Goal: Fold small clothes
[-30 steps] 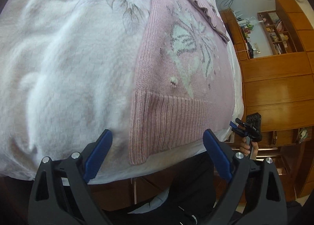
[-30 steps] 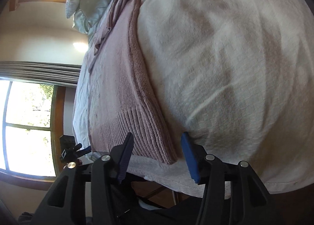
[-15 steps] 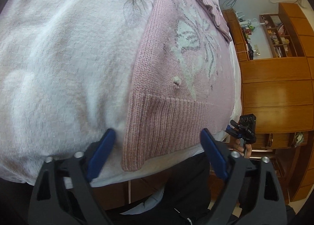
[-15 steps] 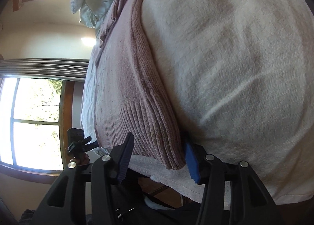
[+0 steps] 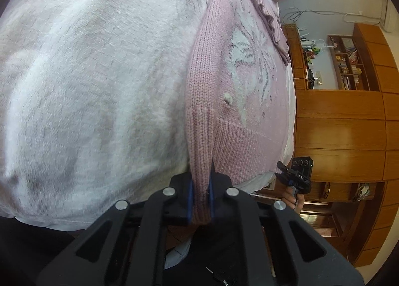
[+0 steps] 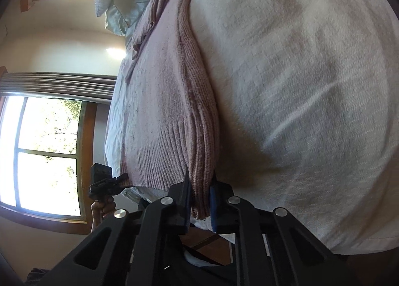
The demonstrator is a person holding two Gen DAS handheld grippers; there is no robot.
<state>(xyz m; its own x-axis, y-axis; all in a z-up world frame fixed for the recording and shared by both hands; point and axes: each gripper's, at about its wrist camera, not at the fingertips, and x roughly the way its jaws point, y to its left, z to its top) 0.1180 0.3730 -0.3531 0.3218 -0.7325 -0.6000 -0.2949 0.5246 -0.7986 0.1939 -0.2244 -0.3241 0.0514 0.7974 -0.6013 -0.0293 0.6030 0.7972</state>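
Now the pink knitted sweater (image 5: pixel 249 101) with a white butterfly motif is pinched at both ribbed hem corners, clamped by the left gripper (image 5: pixel 199 196) and right gripper (image 6: pixel 200 201).

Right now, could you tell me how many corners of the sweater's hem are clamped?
2: the left tool grips one hem corner of the sweater, the right tool grips the other.

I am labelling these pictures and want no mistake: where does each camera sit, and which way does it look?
Left wrist: behind the left gripper, looking along the bed at the pink sweater; the hem corner is pinched; the right gripper and its hand show.
Right wrist: behind the right gripper, pinching the other hem corner; the left gripper shows near the window.
Both share the sweater and white blanket.
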